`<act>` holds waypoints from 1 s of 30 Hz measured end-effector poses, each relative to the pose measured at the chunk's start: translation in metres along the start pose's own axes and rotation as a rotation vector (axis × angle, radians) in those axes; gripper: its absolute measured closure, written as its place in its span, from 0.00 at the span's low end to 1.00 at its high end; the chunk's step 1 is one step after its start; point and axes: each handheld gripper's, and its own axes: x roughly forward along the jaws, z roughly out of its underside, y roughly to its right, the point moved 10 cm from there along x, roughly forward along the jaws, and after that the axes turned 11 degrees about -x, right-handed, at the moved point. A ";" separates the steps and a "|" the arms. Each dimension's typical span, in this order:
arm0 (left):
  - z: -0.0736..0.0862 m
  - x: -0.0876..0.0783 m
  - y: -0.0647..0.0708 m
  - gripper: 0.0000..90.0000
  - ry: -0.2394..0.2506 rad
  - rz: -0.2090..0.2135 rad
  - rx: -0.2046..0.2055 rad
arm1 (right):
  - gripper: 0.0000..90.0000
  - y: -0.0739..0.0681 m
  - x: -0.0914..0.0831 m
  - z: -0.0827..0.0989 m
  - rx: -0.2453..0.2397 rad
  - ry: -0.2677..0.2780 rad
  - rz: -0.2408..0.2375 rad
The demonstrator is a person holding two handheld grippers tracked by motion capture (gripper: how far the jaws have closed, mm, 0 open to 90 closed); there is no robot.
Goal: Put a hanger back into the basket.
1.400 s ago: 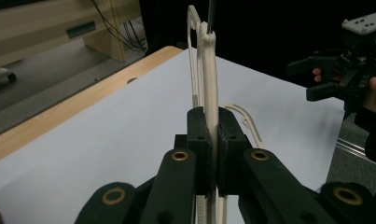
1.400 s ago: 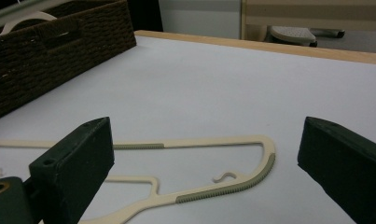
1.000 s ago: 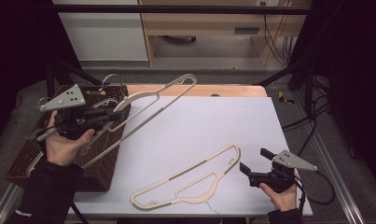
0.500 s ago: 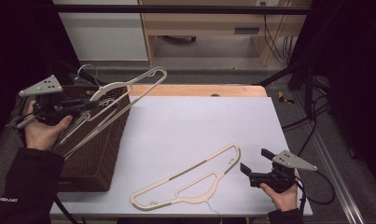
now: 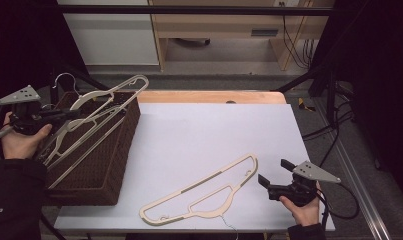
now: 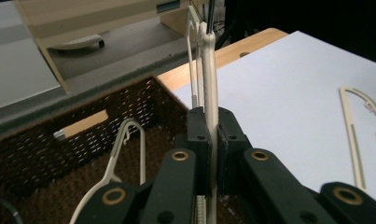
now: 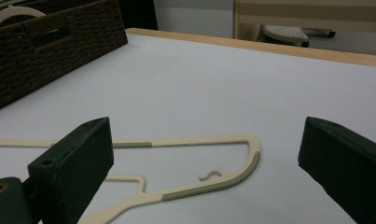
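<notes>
Table point(image 5: 209, 135) white, basket point(image 5: 120, 165) at nine o'clock; left gripper point(image 5: 71, 114) clamps hanger point(image 5: 96, 97), right gripper point(image 5: 274, 172) gapes wide beside flat hanger point(image 5: 204, 192).

A white cabinet point(image 5: 114, 35) stands far ahead of the left gripper point(image 5: 71, 114); a wooden bench point(image 5: 214, 25) and black cables point(image 5: 289, 40) lie far ahead of the right gripper point(image 5: 273, 171).

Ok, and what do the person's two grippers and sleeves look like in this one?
Both the left gripper and the right gripper are black, each topped by a grey three-cornered plate with small holes. Brass-coloured rivets mark the jaw linkages in the left gripper view. A black cable trails from the right one. Both sleeves are dark.
</notes>
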 end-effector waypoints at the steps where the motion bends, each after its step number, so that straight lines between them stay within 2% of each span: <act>1: 0.002 0.000 -0.003 0.96 -0.003 -0.004 0.001 | 0.04 0.000 0.000 0.001 0.003 -0.003 0.000; 6: 0.011 -0.002 -0.014 0.96 -0.013 -0.016 0.006 | 0.04 0.000 0.001 0.002 0.001 -0.009 0.001; 9: 0.016 -0.003 -0.020 0.96 -0.011 -0.017 -0.007 | 0.04 0.000 0.001 0.002 -0.002 -0.007 -0.001; 14: 0.025 -0.006 -0.027 0.96 -0.033 -0.026 0.000 | 0.04 0.000 0.002 0.003 0.000 -0.009 -0.002; 20: 0.036 -0.009 -0.041 0.96 -0.033 -0.044 -0.038 | 0.04 0.000 0.002 0.003 0.002 -0.011 0.001; 24: 0.050 -0.008 -0.048 0.96 -0.077 -0.064 -0.049 | 0.04 0.000 0.003 0.004 -0.003 -0.014 0.003; 26: 0.053 -0.007 -0.048 0.96 -0.084 -0.062 -0.054 | 0.04 0.000 0.003 0.004 0.000 -0.015 0.002; 30: 0.072 0.002 -0.048 0.96 -0.109 -0.063 -0.073 | 0.04 0.000 0.002 0.004 -0.002 -0.014 0.003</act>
